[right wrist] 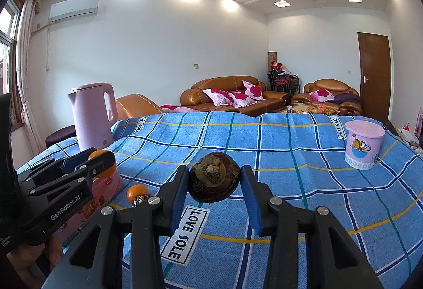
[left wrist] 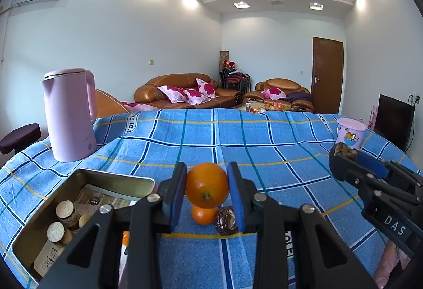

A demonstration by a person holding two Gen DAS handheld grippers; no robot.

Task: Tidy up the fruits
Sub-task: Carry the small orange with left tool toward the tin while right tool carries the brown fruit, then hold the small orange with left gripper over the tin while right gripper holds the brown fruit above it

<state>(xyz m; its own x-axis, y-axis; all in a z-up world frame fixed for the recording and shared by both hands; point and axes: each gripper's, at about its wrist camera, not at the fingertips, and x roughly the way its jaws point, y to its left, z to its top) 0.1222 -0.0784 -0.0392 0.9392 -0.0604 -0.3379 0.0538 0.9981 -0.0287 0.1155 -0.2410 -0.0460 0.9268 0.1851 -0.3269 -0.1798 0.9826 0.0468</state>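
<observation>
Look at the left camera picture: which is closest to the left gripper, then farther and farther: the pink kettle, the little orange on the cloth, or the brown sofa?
From the left gripper:
1. Little orange, on the cloth just beyond the fingers.
2. Pink kettle, standing far left on the table.
3. Brown sofa, across the room by the wall.

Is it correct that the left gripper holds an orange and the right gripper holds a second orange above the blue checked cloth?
Not quite. The left gripper does hold an orange, but the right gripper holds a dark brown fruit, not an orange; the right wrist view shows it. Both are above the blue checked cloth.
</observation>
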